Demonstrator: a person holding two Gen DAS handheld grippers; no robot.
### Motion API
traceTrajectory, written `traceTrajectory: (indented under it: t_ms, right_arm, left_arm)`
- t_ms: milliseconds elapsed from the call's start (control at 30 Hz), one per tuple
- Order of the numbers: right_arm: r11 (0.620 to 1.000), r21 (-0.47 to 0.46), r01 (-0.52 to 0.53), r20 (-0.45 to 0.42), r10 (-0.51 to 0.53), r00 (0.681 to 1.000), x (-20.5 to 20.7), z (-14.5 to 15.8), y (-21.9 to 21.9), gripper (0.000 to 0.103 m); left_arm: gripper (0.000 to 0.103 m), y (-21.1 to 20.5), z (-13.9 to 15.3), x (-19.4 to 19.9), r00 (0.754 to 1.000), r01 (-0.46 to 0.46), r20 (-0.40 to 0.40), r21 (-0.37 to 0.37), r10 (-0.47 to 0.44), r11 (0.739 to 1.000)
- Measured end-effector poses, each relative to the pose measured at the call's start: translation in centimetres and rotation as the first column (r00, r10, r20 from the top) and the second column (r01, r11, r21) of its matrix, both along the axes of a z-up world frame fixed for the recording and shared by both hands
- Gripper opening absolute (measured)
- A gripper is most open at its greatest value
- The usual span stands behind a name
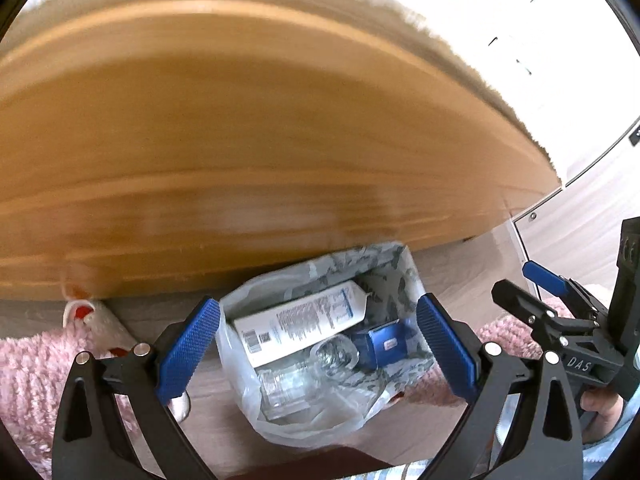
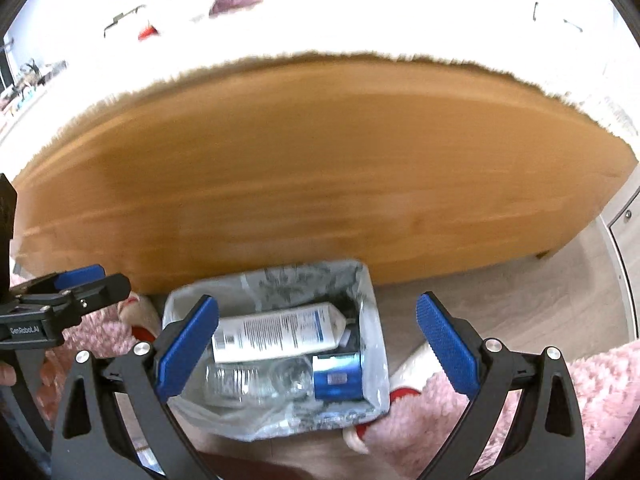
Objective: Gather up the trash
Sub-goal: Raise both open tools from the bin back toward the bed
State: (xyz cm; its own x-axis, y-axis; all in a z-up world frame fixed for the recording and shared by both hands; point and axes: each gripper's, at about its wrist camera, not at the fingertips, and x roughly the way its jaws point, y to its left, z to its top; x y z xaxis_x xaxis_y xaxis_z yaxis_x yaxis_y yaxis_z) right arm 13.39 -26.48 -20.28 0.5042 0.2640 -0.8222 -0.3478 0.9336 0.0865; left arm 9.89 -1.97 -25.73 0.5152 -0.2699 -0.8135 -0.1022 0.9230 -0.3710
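Both grippers hang above a small bin lined with a thin translucent white plastic bag, sitting on the pale floor just in front of a broad honey-coloured wooden panel, with a fluffy pink rug to either side. Left gripper: jaws spread wide, nothing between the blue ribbed pads. Right gripper: same, wide apart and empty. In the bag: a white squeeze tube with blue print lying across the top, a crushed clear plastic bottle under it, and a small blue box against the right wall. From the left wrist view the bag opening sits squarely between the fingers, below and ahead of the tips; from the right wrist view it's offset toward the left finger, which overlaps the bag's left rim, while the right finger sits over bare floor. Handling guess: contents are light, so load is trivial. The bag film is soft, slippery and tears easily, and won't hold shape. Best hold is probably the loose rim folded over the bin edge, pinching a gathered bunch of film, not a single layer. The bottle would crumple and squirt out of a hard pinch; the tube is stiffer, so grab it mid-body across the short axis. Views are motion-blurred, so I can't tell whether more trash lies deeper in the bag.
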Motion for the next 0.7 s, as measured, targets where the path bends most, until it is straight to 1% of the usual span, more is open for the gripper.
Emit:
traceTrajectory:
  t_ms: [100,200,300,400,567,667,700]
  right_arm:
    - [0.999,0.039,0.004,0.075,-0.007,0.997,-0.3,1.2,-0.4,0.095]
    - [0.998,0.064,0.003,0.156,-0.013,0.988,-0.6,2.3,-0.6,0.095]
    - [0.996,0.088,0.0,0.248,-0.022,0.969,-1.1,3.5,-1.0,0.095]
    - [0.995,0.102,0.011,0.336,-0.045,0.941,-1.6,4.8,-1.4,0.095]
    - [0.99,0.138,0.028,0.402,-0.082,0.912,-2.0,6.3,-2.2,0.095]
    - [0.987,0.158,0.022,0.434,-0.09,0.896,-2.1,7.3,-2.5,0.095]
    - [0.987,0.162,0.017,0.461,-0.09,0.883,-2.2,7.8,-2.5,0.095]
  left_arm:
    - [0.095,0.2,1.3,-0.3,0.999,-0.002,0.051,0.007,0.002,1.0]
    - [0.095,0.4,2.5,-0.7,0.995,-0.01,0.094,0.016,0.008,1.0]
    - [0.095,0.5,3.4,-1.0,0.992,-0.013,0.122,0.025,0.01,1.0]
    - [0.095,0.8,4.3,-1.4,0.988,-0.021,0.156,0.036,0.015,0.999]
    - [0.095,0.7,6.0,-2.1,0.976,-0.024,0.218,0.053,0.012,0.998]
    - [0.095,0.7,7.4,-2.4,0.966,-0.021,0.258,0.077,0.0,0.997]
    - [0.095,0.6,7.9,-2.6,0.962,-0.02,0.272,0.086,-0.004,0.996]
